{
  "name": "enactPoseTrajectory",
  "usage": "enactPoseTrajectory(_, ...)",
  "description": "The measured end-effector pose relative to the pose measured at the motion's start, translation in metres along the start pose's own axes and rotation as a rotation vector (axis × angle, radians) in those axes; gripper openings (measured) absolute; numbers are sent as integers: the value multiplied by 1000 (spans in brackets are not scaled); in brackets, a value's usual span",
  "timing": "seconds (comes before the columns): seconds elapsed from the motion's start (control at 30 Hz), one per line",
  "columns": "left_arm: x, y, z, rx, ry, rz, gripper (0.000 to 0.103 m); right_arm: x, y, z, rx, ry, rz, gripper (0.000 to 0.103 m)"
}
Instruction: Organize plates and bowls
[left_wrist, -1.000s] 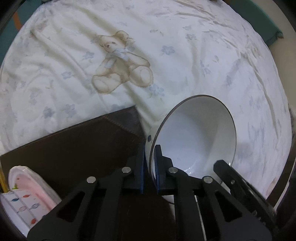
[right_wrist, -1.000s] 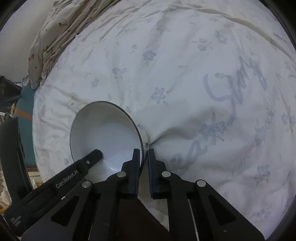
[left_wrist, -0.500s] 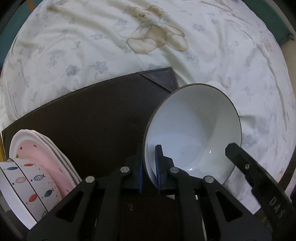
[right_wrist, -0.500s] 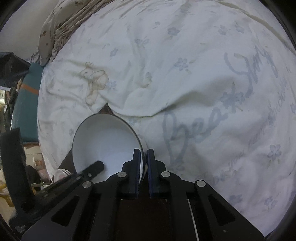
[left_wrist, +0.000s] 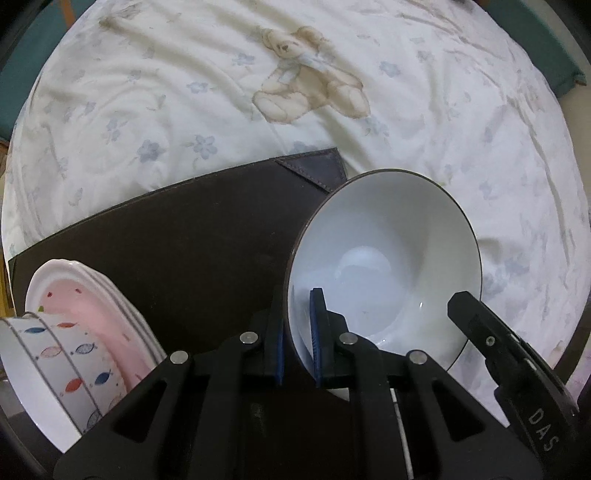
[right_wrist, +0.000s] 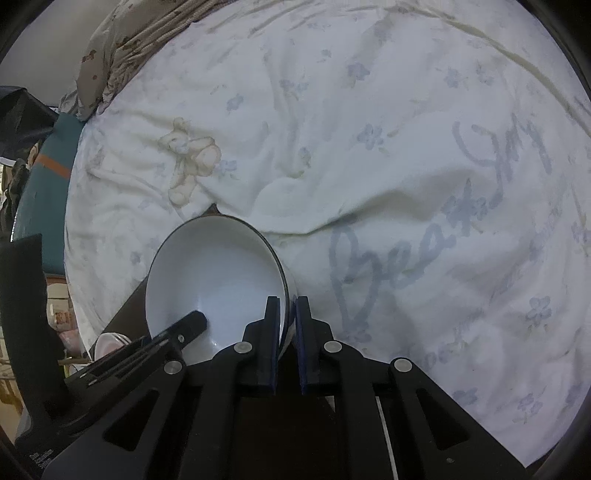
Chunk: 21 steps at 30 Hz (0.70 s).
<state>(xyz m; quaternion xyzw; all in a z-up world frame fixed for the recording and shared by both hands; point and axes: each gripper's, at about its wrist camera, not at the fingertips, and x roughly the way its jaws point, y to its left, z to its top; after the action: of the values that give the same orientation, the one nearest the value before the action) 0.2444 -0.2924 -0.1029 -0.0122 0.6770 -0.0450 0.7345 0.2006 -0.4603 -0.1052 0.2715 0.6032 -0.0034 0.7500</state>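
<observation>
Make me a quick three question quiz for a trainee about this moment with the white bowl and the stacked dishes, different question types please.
1. True or false: both the left gripper and the right gripper clamp the rim of the white bowl.
2. Multiple choice: the stacked pink plates rest on A) the teddy bear quilt, B) the dark brown mat, C) a wire rack.
3. Fill in: the fish-patterned bowl sits on the bowl's ____ side in the left wrist view.

Key: 1 true; 2 B; 3 left.
</observation>
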Motion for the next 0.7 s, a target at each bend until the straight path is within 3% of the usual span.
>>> enactPoseTrajectory(0.13,-20,4,-5,10,-39,-4,11,-11,9,-2,-39,-32,-3,9)
enactPoseTrajectory(0.53,-109,29,-15,16,-174,-53,13,-67,44,-7,-82,-132,141,9)
enactPoseTrajectory(0.7,-141,37,-26,64,-250,-36,13,-87,63,-18,-136,-156,164,7)
